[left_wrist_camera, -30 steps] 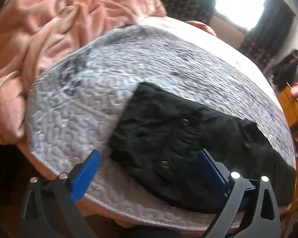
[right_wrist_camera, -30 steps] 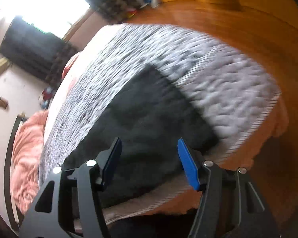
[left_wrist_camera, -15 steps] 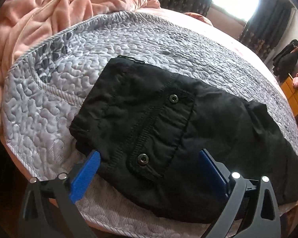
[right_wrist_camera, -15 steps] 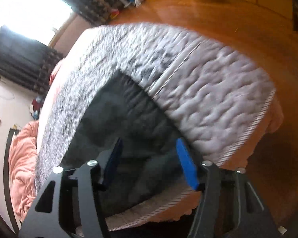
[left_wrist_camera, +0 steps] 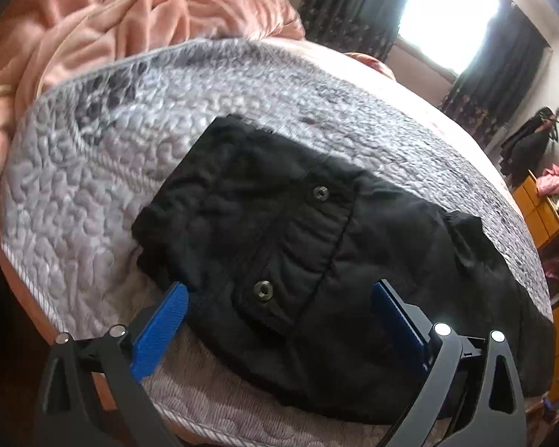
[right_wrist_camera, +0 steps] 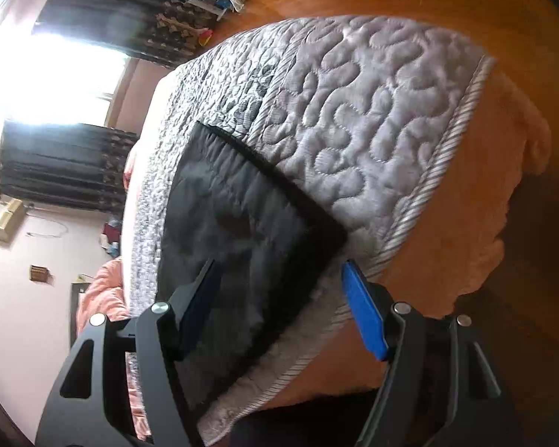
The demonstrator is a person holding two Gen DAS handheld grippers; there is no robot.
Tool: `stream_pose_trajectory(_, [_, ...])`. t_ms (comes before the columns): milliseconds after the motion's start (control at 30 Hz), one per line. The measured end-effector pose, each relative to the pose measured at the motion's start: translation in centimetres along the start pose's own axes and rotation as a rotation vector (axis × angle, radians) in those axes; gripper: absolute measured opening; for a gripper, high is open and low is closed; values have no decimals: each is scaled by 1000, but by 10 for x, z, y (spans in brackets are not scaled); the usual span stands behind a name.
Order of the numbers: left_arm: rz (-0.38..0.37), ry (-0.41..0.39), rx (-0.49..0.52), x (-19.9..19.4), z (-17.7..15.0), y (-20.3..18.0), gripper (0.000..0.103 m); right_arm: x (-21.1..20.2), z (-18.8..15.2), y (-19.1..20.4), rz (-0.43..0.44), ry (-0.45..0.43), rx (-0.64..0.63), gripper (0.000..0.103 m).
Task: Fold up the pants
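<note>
The black pants (left_wrist_camera: 316, 260) are lying flat on the grey quilt (left_wrist_camera: 93, 205) on the bed, close to the near edge. They are stretching out sideways. The waist end, with a pocket flap and two round snaps (left_wrist_camera: 262, 291), is lying in front of the left hand-held gripper (left_wrist_camera: 279, 316). The other end, with a straight hem (right_wrist_camera: 264, 164), is lying in front of the right hand-held gripper (right_wrist_camera: 279, 298). A pink blanket (left_wrist_camera: 130, 18) is sitting bunched up at the far side of the bed.

The left hand-held gripper is standing wide apart, with nothing pinched. One blue finger (left_wrist_camera: 160, 331) is sitting over the quilt just beside the edge of the pants, and the other is sitting over the black cloth. The right hand-held gripper is opening its jaws. The corner of the pants is showing between the fingers in the picture, but the pads are not squeezing it.

The pants are looking soft and a bit puffy, so they are likely light and floppy. They will bend and sag wherever they are not held. The cloth is looking a little shiny, so it may slip out of a weak pinch. It is not going to break.

A good place to grab is probably the near edge at each end: the waist corner by the left fingers and the hem corner (right_wrist_camera: 331, 231) by the right ones. Pinching all the layers together should help the fold stay neat. The quilt is soft too, so the fingers need to take care to pick up only the pants.
</note>
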State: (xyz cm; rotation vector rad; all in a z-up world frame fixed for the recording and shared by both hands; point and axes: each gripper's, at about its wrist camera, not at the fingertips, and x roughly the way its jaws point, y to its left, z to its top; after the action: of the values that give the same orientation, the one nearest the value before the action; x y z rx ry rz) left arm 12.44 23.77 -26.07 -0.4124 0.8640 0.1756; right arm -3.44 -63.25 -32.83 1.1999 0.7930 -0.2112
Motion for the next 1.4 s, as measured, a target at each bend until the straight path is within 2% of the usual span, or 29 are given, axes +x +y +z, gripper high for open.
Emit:
stream_pose_trajectory(300, [34,11,36,5,-4,-11,99,22,2,-5,27,14,43,68])
stream_pose_trajectory(467, [49,22,58,8,-4,-15,99,23,6,8,148,0,6,70])
stream_pose_trajectory(567, [56,30,67,10,-4,-17,99,37,5,-7,132,18,51,61])
stream_pose_trajectory(633, [58,30,72,10,-4,-18,99,38,3,-8,162,6,64,63])
stream_pose_trajectory(767, [64,39,80,12,-4,-20,99,36,5,14,223,-19,0,64])
stream_pose_trajectory(867, [67,51,80,15,-3,-20,99,55,7,3,184,31,49,52])
stream_pose_trajectory(1033, [67,58,71,16,-3,-17,99,53,9,16,199,10,18,48])
stream_pose_trajectory(1167, [71,72,70,19,-3,-16,99,53,14,23,192,16,19,40])
stream_pose_trajectory(1300, [64,71,66,20,-2,-15,99,50,17,27,178,16,3,28])
stream_pose_trajectory(1400, [63,69,64,19,-3,-15,99,47,16,29,170,13,-8,25])
